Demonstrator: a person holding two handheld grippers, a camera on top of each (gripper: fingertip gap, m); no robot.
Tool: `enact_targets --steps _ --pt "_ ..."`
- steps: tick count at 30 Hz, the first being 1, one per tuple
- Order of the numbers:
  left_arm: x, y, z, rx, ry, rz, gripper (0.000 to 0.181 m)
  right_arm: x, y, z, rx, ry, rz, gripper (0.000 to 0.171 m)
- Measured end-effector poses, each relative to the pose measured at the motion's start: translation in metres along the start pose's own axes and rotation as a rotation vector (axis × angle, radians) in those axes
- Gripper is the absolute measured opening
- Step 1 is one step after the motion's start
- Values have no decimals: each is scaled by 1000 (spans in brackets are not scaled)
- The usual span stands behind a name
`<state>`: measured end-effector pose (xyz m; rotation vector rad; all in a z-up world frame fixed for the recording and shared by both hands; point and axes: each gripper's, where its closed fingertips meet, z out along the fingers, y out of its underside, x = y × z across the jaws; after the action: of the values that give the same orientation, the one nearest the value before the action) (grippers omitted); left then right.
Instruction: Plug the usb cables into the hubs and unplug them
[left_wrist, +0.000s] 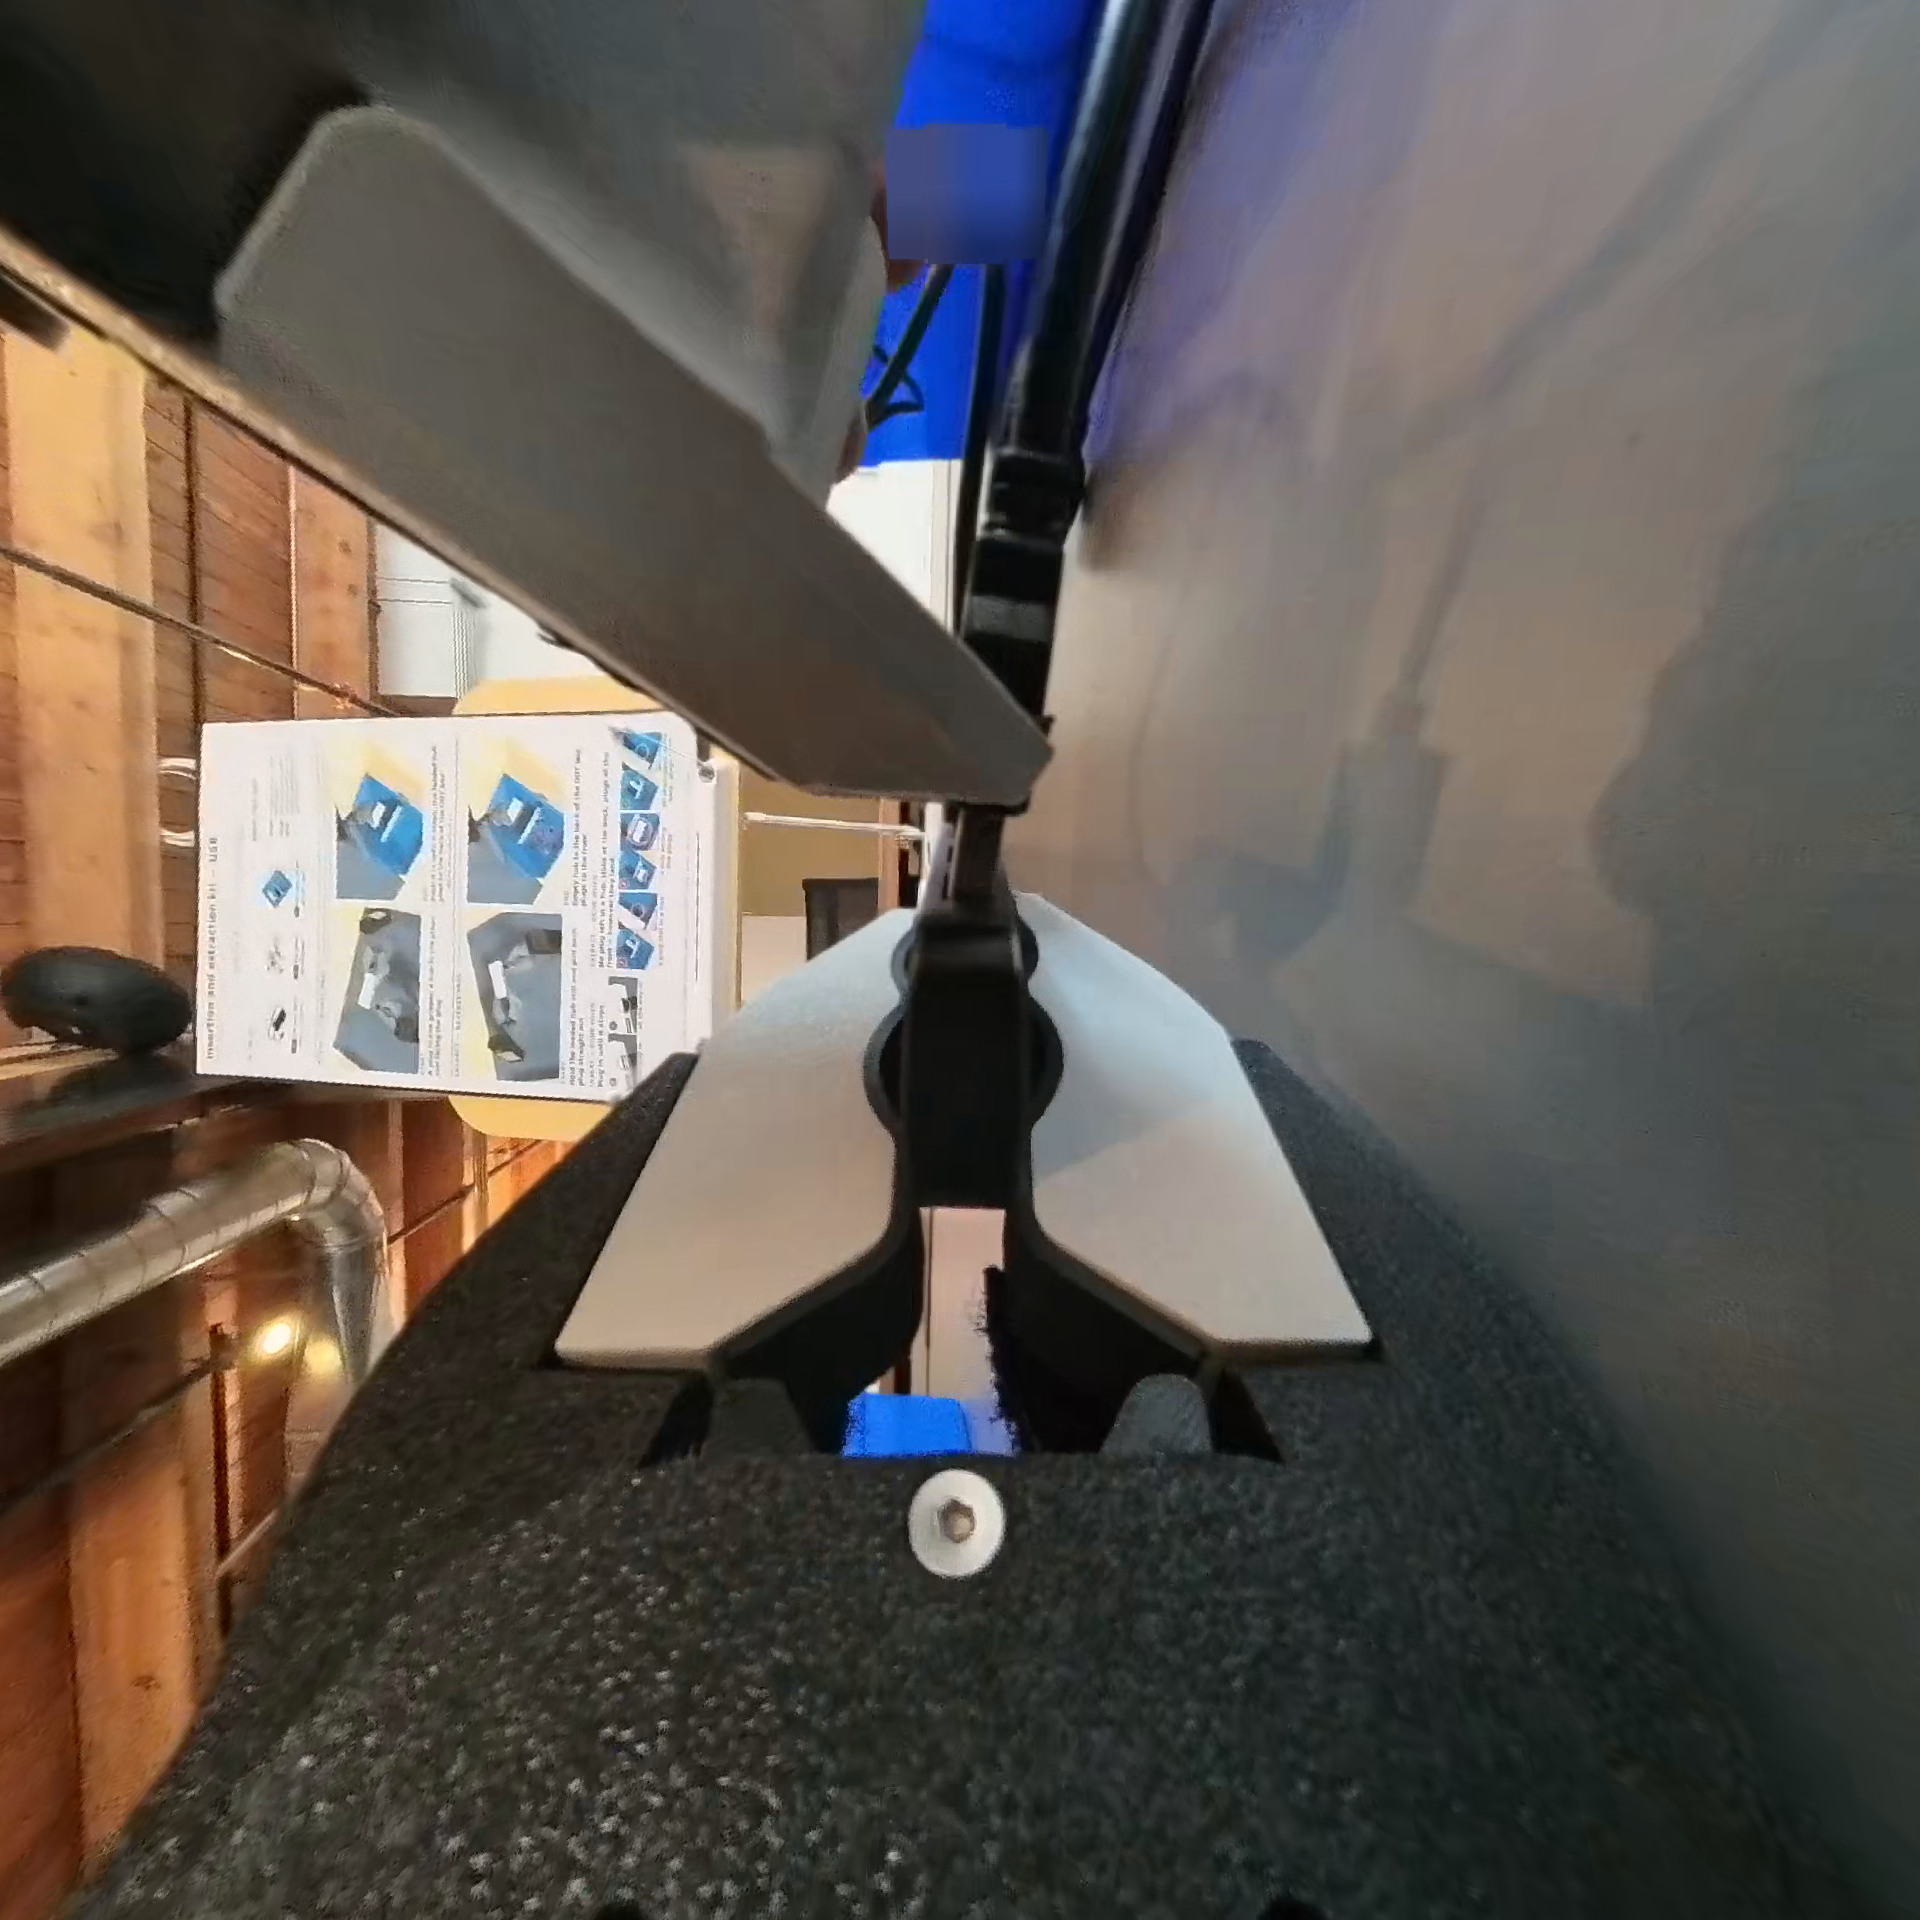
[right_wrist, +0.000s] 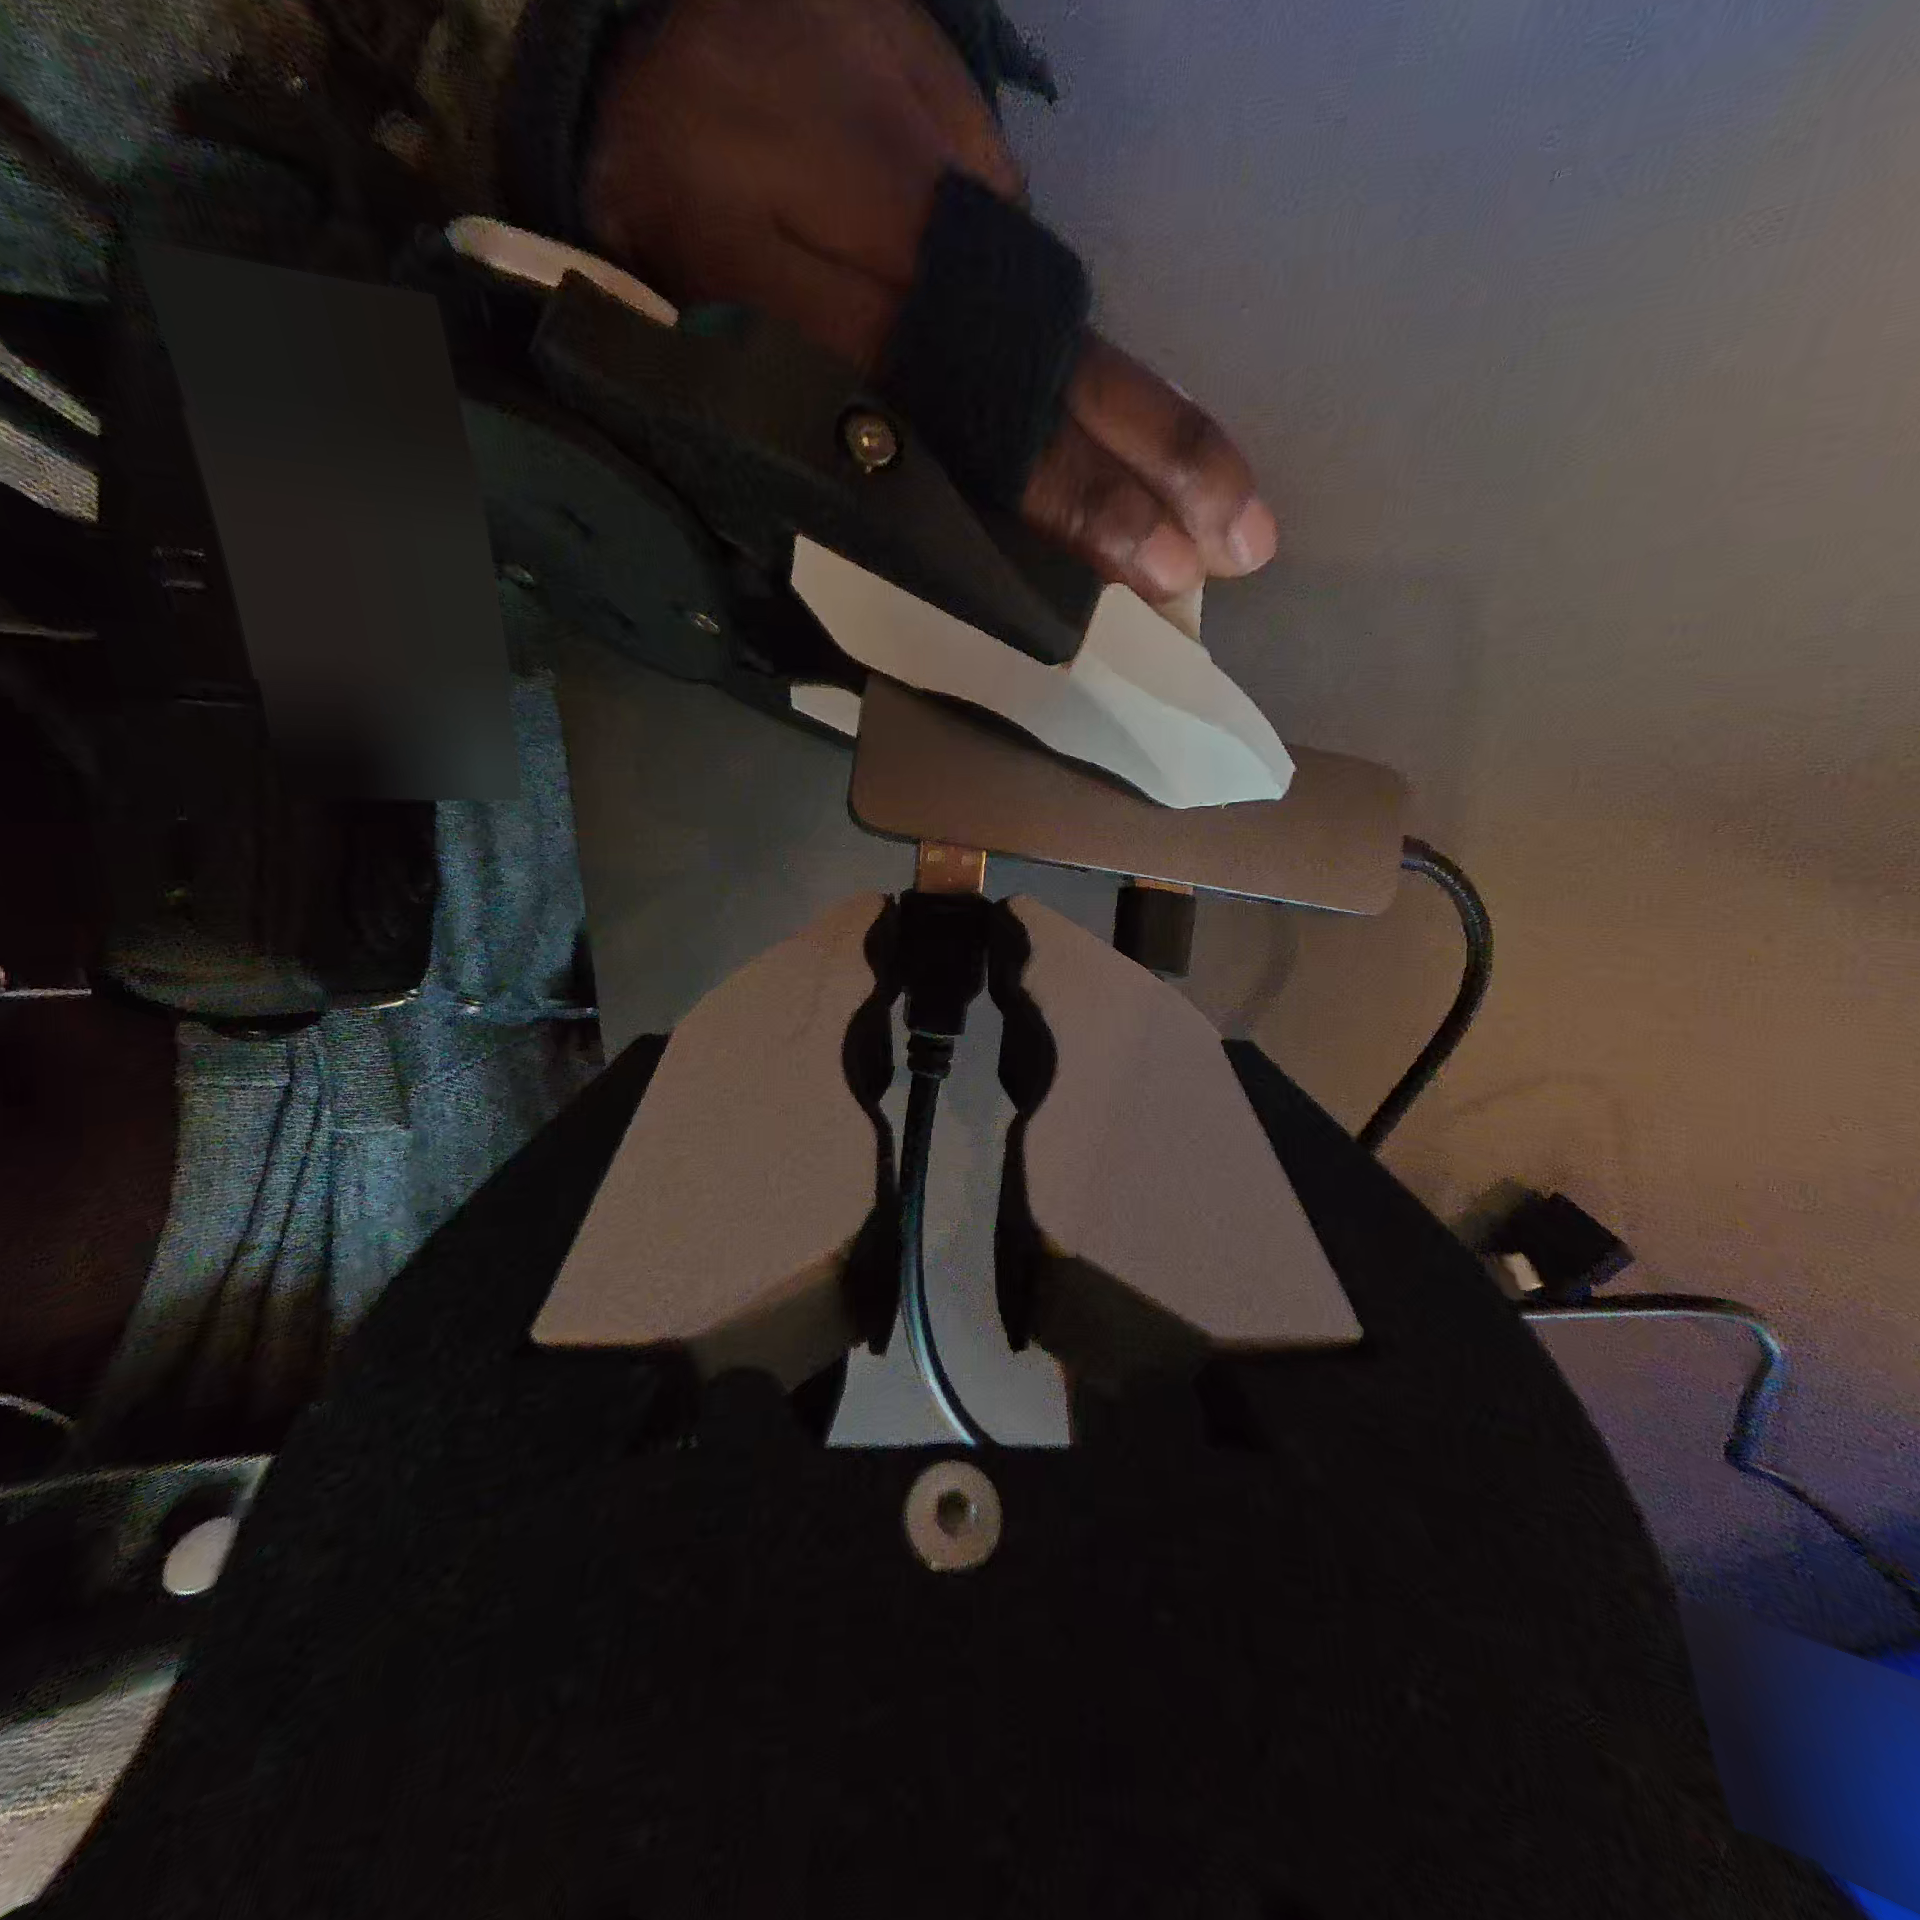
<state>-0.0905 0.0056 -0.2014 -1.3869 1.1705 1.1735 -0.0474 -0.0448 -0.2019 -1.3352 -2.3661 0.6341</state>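
USB plug: black body pinched between the fingers of the right hand-held gripper, just below frame centre in the right wrist view; its metal tip shows above the fingers, at the hub's edge.
Hub: flat grey bar at centre right, long axis running left to right and slightly downward; a second plug sits in the same edge just to the right.
Key relation: the port lies straight ahead of the right hand-held gripper, the plug's long axis along the fingers and square to the hub's long side; whether the tip is partly seated I cannot tell.
Left hand-held gripper: pressed together on the hub from the upper left, steadying it.
Cable: trails back between the right fingers.
Bench: grey surface behind the hub.
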Motion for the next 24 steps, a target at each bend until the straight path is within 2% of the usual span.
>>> enact_targets --steps 5,13,19,21,24 --pt "-1 6 0 -66 -5 32 12 4 -1 3 4 18 68 15" --pt "-1 1 2 -119 16 237 12 4 4 5 -118 -13 36 15" --pt "0 9 5 -106 23 134 13 11 -2 8 -99 0 12 16" --pt "0 15 6 -104 23 73 13 16 -6 7 -49 55 0 32" --pt "-3 26 3 -96 23 -45 13 29 -3 -5 -17 209 -74 33"
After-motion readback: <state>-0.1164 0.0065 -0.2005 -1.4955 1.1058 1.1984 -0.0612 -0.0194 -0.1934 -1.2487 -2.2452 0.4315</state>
